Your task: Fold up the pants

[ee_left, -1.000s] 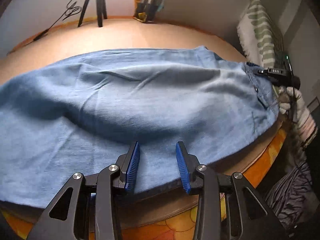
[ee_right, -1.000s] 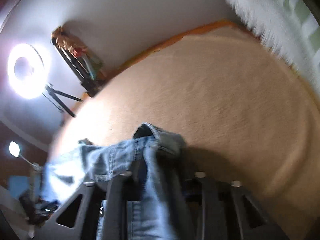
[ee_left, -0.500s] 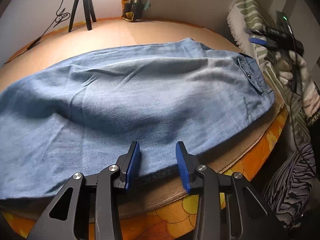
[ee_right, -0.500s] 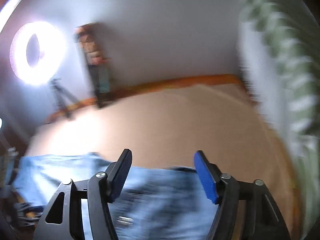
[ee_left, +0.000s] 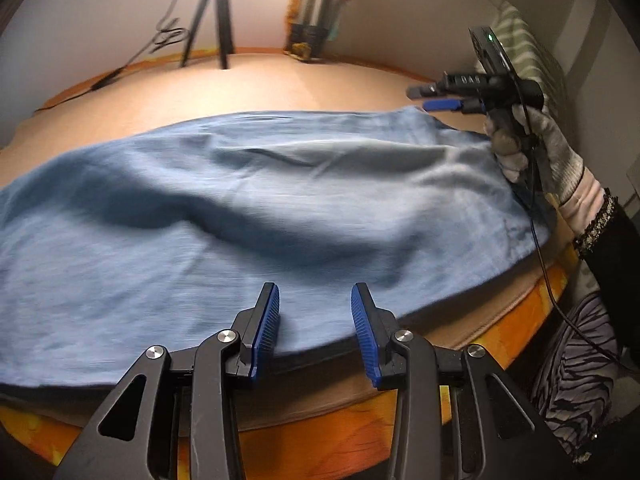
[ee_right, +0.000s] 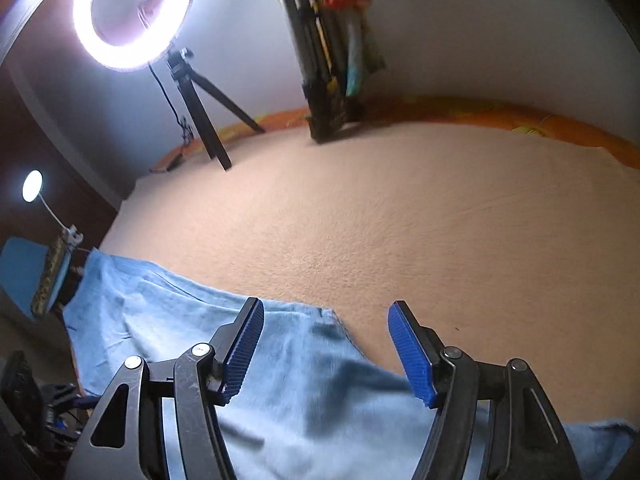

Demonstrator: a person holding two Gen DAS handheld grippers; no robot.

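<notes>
One pair of blue pants [ee_left: 256, 216], spread flat across a tan bed [ee_left: 320, 80], rumpled by a few soft folds, near edge running along the bed's front. Lying apart from both tools.

Two grippers. Left gripper [ee_left: 315, 320] low over the pants' near edge, jaws partly open, nothing between the blue pads [ee_left: 267, 322], no cloth gripped. Right gripper [ee_right: 326, 350] above the pants' far corner, jaws wide apart and just opened, empty, cloth [ee_right: 304, 392] lying below the gap, not pinched. Seen also from the left wrist: right gripper [ee_left: 434, 97] raised above the right end of the pants, held by one gloved hand [ee_left: 528, 148], one dark sleeve [ee_left: 616, 264] behind it, one thin cable [ee_left: 546, 264] trailing down.

At the back, against the wall: one tripod [ee_right: 204, 112] carrying one lit ring light [ee_right: 132, 12], one bundle of upright things [ee_right: 332, 64] (too blurred to name). One smaller round lamp [ee_right: 32, 186] at far left. One striped pillow [ee_left: 532, 56] at the right. One orange flowered sheet [ee_left: 352, 440] under the tan cover, showing along the bed's front.
</notes>
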